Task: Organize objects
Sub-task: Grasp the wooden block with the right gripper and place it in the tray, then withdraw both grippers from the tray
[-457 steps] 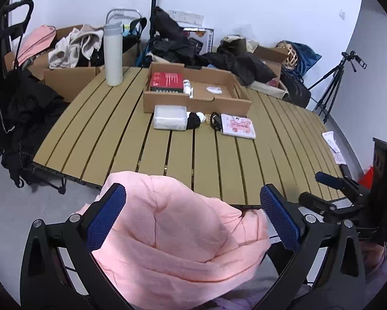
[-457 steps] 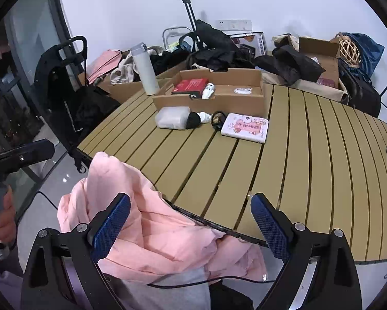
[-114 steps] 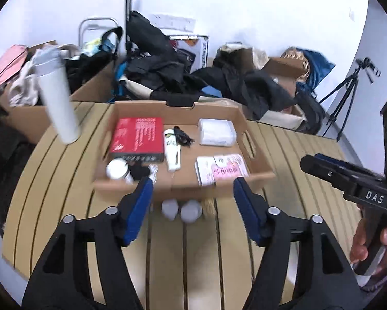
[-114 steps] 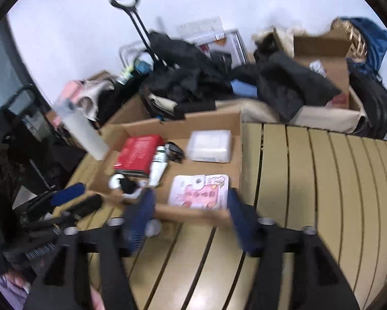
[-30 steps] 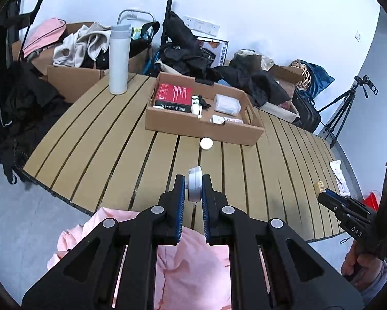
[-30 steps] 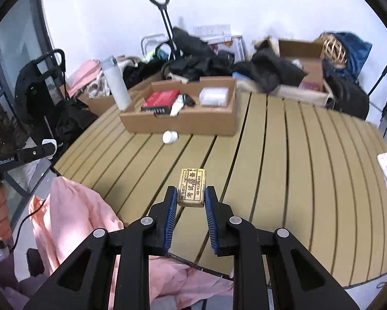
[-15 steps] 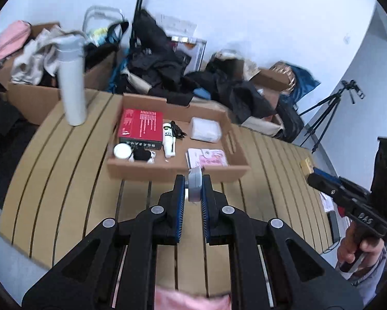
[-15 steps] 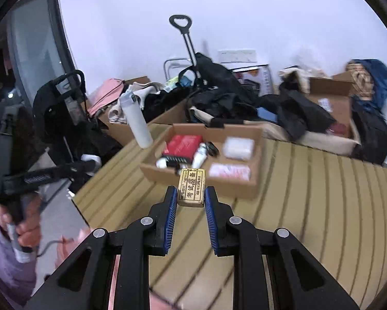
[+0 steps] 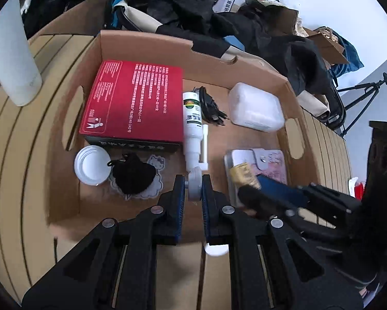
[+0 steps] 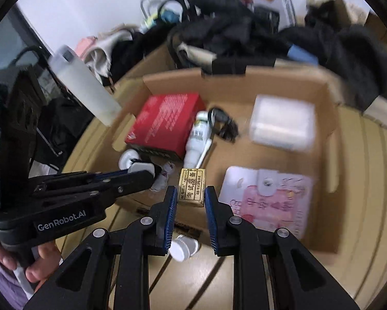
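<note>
Box (image 9: pixel 147 40) on the slatted table (image 9: pixel 17 180), both grippers reaching over its near wall.
Left gripper (image 9: pixel 193 190) pinches a small white cap (image 9: pixel 194 183) on edge, just past the near wall, beside the bottle (image 9: pixel 192 118). Right gripper (image 10: pixel 191 199) points level into the box, clamping a tan eraser (image 10: pixel 192 187) above the floor, left of the pink wallet (image 10: pixel 268 201). Another cap (image 10: pixel 184 249) lies on the table outside the near wall.

Matt brown cardboard tray (image 9: pixel 245 59), glossy red box (image 9: pixel 134 103), slatted table (image 9: pixel 20 180) seemingly wood, smooth white plastic bottle (image 9: pixel 192 118).
</note>
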Action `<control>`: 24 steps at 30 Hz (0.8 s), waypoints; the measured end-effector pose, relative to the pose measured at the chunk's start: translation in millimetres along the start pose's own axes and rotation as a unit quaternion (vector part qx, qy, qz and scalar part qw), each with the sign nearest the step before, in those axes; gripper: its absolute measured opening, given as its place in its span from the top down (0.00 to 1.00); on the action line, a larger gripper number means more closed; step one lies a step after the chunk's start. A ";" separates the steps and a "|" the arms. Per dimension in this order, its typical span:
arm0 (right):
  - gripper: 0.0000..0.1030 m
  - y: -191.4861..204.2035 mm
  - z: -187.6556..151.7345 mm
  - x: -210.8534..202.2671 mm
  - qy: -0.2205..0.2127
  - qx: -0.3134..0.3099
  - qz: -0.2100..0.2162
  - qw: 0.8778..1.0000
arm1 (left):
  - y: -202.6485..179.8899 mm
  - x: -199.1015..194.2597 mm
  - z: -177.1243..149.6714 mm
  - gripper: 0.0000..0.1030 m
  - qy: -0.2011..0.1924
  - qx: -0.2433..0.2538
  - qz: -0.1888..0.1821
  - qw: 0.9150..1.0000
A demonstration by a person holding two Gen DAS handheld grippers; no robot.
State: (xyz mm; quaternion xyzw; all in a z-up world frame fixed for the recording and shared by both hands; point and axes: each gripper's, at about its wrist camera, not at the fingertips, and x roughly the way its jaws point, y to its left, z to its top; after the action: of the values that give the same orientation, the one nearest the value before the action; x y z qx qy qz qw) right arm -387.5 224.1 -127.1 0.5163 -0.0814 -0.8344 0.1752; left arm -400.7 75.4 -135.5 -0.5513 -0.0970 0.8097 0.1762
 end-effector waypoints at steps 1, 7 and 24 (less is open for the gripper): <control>0.76 -1.0 -1.2 6.7 0.004 0.000 0.004 1.000 | 2.1 2.6 -2.5 0.90 -0.002 0.001 0.000 1.000; 0.54 4.8 -6.4 12.3 0.006 -0.043 0.004 0.999 | 0.4 -18.6 -7.4 0.58 -0.017 0.020 0.012 1.000; 0.28 17.9 -25.0 -228.7 -0.131 -0.045 -0.077 0.987 | -27.4 -225.6 -50.3 0.00 -0.120 0.065 0.174 0.975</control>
State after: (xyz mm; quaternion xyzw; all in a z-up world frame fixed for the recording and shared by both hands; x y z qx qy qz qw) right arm -268.8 294.8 57.7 0.3985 -0.0266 -0.9087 0.1213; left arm -274.8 10.2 49.0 -0.4459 0.0333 0.8928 0.0553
